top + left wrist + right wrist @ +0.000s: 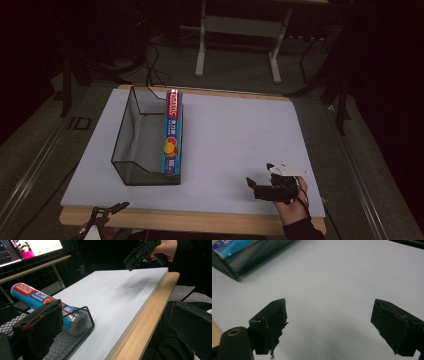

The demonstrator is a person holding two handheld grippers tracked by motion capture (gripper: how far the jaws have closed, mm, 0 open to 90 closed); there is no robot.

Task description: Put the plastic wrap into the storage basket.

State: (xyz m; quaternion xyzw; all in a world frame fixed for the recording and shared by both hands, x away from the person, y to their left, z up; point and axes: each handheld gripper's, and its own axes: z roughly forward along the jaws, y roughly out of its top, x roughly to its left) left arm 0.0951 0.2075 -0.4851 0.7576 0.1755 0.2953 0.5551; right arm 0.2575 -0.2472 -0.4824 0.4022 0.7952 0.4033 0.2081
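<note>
With the plastic food wrap box (172,132) lying in the mesh basket (131,131) at ten o'clock, both the right gripper (251,187) and the left gripper (111,211) stand open and empty; this looks like placement done, retreat next.

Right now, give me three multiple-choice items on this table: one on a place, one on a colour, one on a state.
1. Where does the plastic wrap box lie?
A. In the black mesh basket, along its right wall
B. On the bare board beside the right claw
C. On the floor

2. What colour is the main body of the wrap box?
A. Green
B. Blue, with a red end
C. Yellow

3. How does the right claw stand?
A. Shut on the box
B. Shut on nothing
C. Open, nothing between its jaws

Answers: 1 A, the high view shows the box inside the basket against its right wall. 2 B, blue sides and a red end show there. 3 C, the right gripper view shows the jaws wide apart over the bare white board.
</note>
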